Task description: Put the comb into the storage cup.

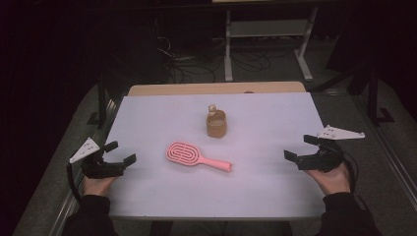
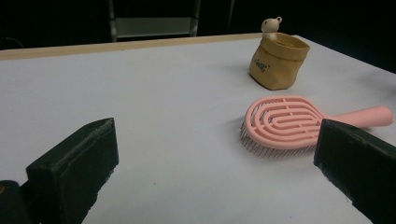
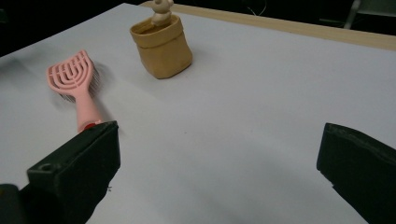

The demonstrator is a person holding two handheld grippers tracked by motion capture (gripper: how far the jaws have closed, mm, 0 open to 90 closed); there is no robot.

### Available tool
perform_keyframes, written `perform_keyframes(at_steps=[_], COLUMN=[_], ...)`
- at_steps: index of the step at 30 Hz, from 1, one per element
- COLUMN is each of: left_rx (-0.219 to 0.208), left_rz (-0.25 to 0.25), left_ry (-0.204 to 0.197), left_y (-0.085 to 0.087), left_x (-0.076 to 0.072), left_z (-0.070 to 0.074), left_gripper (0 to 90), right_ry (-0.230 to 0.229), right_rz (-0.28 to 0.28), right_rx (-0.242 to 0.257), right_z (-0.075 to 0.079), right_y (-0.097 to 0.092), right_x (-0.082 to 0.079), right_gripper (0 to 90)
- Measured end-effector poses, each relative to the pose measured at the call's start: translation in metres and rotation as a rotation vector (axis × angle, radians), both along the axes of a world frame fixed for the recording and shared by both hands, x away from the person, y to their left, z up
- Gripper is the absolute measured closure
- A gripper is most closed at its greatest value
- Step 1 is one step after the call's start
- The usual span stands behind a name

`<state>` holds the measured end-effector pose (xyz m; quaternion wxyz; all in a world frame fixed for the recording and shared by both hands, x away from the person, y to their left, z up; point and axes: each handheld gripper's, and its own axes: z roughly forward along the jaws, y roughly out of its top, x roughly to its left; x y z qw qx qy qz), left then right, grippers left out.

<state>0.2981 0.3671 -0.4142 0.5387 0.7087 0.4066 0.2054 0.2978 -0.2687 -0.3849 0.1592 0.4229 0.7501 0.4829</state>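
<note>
Pink plastic hairbrush: pink all over, its back an openwork of concentric loops.
Tan paper pouch: tan-brown, small dark lettering on one side.
Small bear figure: cream.
Surface: plain pale lavender-white, light wood edge at the far side.
Fingers: black.

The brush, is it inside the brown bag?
No, the brush lies flat on the table, in front of the bag and apart from it.
</note>
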Motion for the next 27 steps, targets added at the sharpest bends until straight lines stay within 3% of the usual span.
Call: perform_keyframes(at_steps=[17,27], left_rx=[-0.003,0.005], left_rz=[0.004,-0.002], left_ry=[-0.003,-0.006], left_y=[0.000,-0.001], left_x=[0.000,0.000], left_z=[0.000,0.000], left_gripper=[0.0,0.0], right_ry=[-0.015,-0.007], right_rz=[0.078,0.112], right_rx=[-0.071,-0.112], right_z=[0.030,0.036], right_y=[0.024,0.038], right_x=[0.015,0.024], right_gripper=[0.0,0.0])
